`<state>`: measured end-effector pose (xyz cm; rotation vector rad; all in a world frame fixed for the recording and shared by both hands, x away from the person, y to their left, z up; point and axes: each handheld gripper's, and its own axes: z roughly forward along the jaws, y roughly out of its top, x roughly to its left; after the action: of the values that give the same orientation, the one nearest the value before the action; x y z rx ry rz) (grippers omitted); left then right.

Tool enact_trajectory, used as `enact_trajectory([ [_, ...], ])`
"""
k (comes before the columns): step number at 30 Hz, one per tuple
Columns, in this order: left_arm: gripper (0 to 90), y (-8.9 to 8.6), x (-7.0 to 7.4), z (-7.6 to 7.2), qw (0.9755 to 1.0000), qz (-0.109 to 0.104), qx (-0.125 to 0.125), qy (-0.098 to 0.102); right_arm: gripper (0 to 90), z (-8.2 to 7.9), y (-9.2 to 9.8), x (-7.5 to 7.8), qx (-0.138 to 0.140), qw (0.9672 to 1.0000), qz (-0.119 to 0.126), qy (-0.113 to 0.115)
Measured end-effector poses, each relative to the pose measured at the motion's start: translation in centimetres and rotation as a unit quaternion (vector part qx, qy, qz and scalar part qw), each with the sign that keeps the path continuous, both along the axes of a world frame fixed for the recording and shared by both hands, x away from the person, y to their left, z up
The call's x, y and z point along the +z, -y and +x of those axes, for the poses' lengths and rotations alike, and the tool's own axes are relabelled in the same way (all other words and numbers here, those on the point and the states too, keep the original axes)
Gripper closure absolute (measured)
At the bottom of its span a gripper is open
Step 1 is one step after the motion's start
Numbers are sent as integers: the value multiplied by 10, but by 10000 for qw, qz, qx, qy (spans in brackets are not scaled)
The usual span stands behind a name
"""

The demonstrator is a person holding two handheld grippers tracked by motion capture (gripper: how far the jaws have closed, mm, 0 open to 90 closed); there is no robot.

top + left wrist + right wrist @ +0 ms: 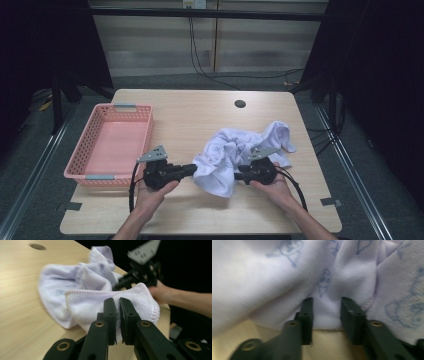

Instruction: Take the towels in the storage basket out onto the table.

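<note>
Towel lies crumpled on the tabletop between the 2 tools. Left tool pinches its near-left hem; right tool, jaws apart around a fold, has not clamped, so the right side needs gripping before spreading.

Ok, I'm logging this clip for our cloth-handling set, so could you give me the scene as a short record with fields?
surface: wooden table
cloth: white towel, crumpled, right of centre
left gripper: shut on the towel's hemmed edge
right gripper: jaws apart, a fold of towel between them
container: pink basket, at the table's left, nothing in it
</note>
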<state>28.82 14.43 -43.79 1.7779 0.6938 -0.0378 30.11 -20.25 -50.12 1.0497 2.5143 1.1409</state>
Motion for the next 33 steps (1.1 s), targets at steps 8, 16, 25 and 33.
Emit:
enact_trajectory([
  [8,844,-26,10,-7,9992,-221,323,125,898,-9,31,21,-68,9998,61,-192],
  [16,797,-22,-6,-25,9997,-2,103,-221,893,-34,73,73,-120,9986,511,18],
  [25,645,-10,-14,-18,9987,451,-74,-220,790,6,37,15,149,9989,82,-438],
  [33,567,19,-38,-17,9898,1263,-555,-358,642,-7,37,29,142,9994,294,-57],
])
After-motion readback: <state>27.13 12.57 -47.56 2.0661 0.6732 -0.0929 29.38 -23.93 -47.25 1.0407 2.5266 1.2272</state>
